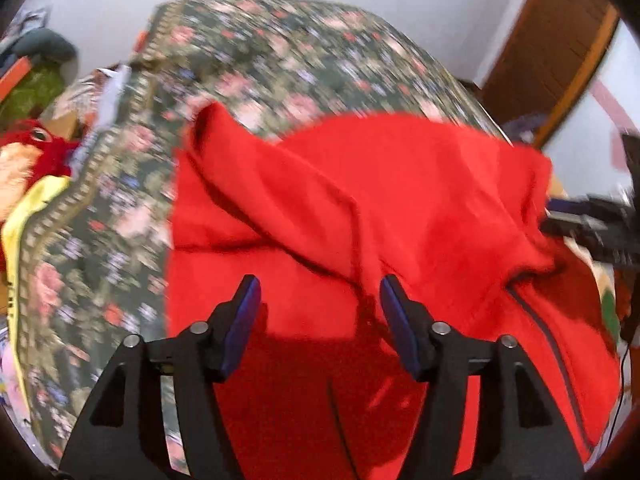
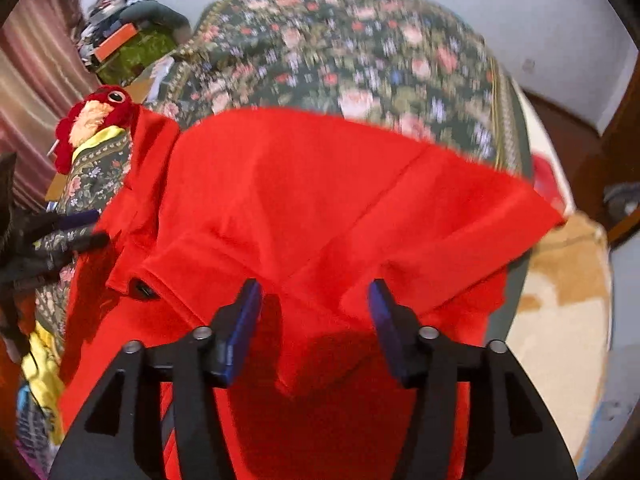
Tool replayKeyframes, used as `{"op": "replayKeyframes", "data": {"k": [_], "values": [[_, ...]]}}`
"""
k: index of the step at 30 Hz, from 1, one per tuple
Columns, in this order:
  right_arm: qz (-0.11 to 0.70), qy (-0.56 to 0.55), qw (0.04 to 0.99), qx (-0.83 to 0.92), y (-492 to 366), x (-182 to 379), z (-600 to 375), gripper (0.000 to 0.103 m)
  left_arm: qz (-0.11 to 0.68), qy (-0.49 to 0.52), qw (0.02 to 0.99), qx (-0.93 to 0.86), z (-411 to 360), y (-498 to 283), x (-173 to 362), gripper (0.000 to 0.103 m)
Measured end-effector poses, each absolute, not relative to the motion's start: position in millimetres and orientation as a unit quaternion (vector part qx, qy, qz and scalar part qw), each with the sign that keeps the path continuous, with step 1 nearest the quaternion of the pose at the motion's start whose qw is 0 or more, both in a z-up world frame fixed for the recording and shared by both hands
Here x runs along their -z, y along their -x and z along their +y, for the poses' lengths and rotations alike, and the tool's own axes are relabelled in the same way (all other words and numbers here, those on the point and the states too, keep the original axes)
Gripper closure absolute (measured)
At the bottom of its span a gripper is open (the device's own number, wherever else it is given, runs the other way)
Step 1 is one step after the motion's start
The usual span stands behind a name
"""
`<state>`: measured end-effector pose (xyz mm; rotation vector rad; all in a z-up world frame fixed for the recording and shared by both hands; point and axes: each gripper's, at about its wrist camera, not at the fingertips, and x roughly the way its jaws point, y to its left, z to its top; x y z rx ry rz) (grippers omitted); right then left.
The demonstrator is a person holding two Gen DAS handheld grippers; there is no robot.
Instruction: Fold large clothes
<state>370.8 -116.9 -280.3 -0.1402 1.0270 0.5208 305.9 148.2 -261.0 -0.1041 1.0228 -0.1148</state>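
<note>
A large red garment (image 1: 360, 208) lies rumpled on a bed with a dark floral cover (image 1: 280, 52). It has a dark zip line (image 1: 560, 360) at its right side. My left gripper (image 1: 320, 292) is open just above the red cloth, nothing between its blue pads. In the right wrist view the same red garment (image 2: 320, 200) shows a folded flap and a dark button (image 2: 142, 289). My right gripper (image 2: 316, 292) is open over the cloth and empty. The other gripper shows at the right edge of the left view (image 1: 592, 228) and at the left edge of the right view (image 2: 60, 232).
A red stuffed toy (image 2: 100, 116) and a yellow cloth (image 2: 44, 372) lie at the bed's left side. A pile of boxes and clothes (image 2: 124, 36) stands at the far left. A wooden door (image 1: 552, 52) is at the right. A tan rug (image 2: 560, 312) lies right of the bed.
</note>
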Motion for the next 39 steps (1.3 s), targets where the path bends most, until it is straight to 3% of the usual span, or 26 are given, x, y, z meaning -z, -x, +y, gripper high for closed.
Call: {"op": "replayKeyframes", "data": {"k": [2,16,18,20,22,31,39], "values": [[0.474,0.060,0.844,-0.242,-377,275,-115,0.037,0.479,0.061,0.875,0.033,163,-317,255,0.037],[0.505,0.023,0.842,-0.188,-425,304,-123,0.036,0.476,0.203,0.855,-0.029,227,-421,282,0.037],[0.511,0.026,0.839,-0.185,-428,309,-123,0.036,0.471,0.218,0.854,-0.030,231,-428,289,0.047],[0.516,0.027,0.836,-0.185,-429,315,-123,0.036,0.474,0.221,0.852,-0.016,233,-434,294,0.090],[0.520,0.030,0.834,-0.183,-430,320,-123,0.036,0.472,0.216,0.855,-0.016,234,-433,296,0.100],[0.513,0.067,0.834,-0.189,-430,323,-123,0.036,0.423,0.174,0.887,-0.054,254,-380,271,0.101],[0.506,0.094,0.843,-0.156,-432,327,-142,0.036,0.453,0.184,0.870,-0.069,264,-346,302,0.099]]}}
